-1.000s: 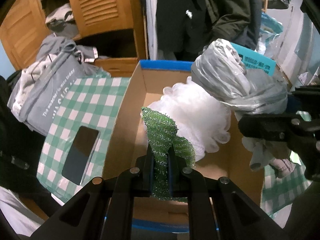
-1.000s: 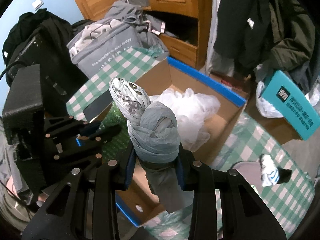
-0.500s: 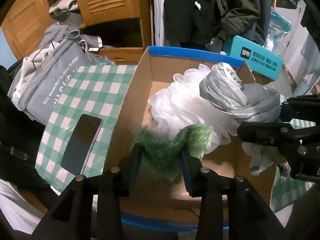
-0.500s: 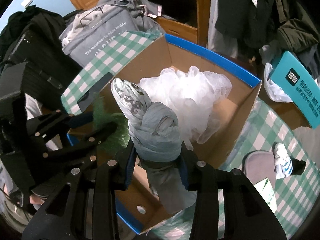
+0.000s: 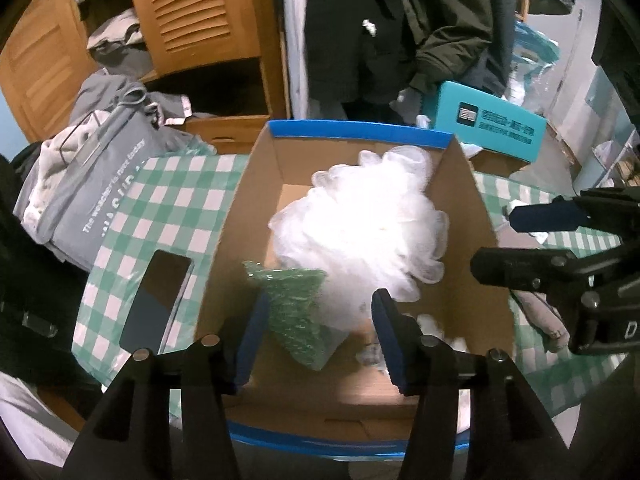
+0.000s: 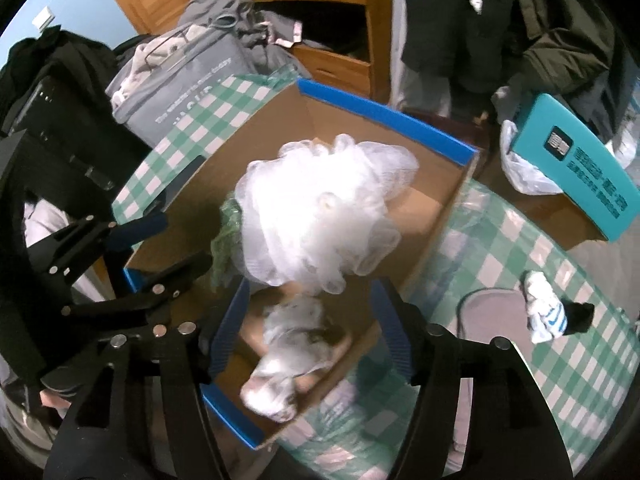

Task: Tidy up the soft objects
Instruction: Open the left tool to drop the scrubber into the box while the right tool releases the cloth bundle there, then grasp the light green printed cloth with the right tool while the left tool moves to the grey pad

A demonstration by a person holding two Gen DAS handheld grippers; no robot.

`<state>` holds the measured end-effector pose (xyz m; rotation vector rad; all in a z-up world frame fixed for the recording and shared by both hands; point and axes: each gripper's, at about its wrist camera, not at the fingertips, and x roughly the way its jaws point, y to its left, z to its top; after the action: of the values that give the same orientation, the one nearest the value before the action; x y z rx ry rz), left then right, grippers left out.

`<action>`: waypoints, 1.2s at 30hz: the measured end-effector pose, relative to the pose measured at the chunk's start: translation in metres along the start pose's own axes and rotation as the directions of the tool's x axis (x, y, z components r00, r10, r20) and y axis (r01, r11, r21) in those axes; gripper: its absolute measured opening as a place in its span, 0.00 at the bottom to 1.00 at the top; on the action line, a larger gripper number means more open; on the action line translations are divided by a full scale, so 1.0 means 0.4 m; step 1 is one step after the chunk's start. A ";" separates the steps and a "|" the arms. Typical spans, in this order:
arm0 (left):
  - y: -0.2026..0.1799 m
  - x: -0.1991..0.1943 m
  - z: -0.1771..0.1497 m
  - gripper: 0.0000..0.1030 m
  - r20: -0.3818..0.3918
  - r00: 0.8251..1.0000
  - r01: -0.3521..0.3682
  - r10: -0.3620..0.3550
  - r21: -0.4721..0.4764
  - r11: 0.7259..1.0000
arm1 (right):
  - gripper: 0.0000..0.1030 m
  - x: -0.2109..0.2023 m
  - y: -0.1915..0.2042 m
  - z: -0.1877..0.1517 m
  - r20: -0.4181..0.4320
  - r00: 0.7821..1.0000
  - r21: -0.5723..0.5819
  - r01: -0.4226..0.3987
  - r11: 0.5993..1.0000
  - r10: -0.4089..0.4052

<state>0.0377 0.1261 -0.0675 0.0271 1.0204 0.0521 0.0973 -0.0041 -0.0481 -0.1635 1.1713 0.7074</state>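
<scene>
A phone [image 5: 154, 300] lies at nine o'clock on the checked counter [image 5: 168, 208]. At centre, a cardboard box [image 5: 460, 184] collects soft things: the left claw [image 5: 316, 332], just spread, frees a green scrubber [image 5: 298, 312] beside the white bath pouf [image 5: 360, 232]. At three o'clock the right claw [image 6: 310, 328], jaws just parted, drops a grey cloth bundle [image 6: 284, 352] inside.

A home bedroom: louvered wooden wardrobe [image 5: 200, 12], hanging coats [image 5: 420, 20], piled laundry [image 5: 100, 92]

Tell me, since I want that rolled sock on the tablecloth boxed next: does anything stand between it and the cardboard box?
Nothing visible does. The rolled sock lies on the checked tablecloth beside the cardboard box; only bare cloth and the box's wall separate them.
</scene>
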 end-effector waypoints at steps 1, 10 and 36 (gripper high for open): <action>-0.007 -0.002 0.000 0.53 0.002 1.000 0.003 -0.003 0.005 1.000 | 0.64 -0.005 -0.006 -0.002 0.003 1.000 0.005 0.005 1.000 -0.005; -0.067 -0.018 0.011 0.62 0.024 0.999 0.038 -0.039 0.034 0.999 | 0.66 -0.054 -0.073 -0.028 0.031 0.999 0.056 0.041 0.998 -0.043; -0.281 -0.015 0.029 0.68 -0.016 0.988 0.153 -0.153 0.108 0.982 | 0.69 -0.153 -0.284 -0.164 0.057 0.987 0.181 0.139 0.974 -0.152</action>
<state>0.0480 0.0135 -0.0614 0.0476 1.0297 -0.1438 0.0998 -0.1487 -0.0472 -0.0739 1.1356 0.4740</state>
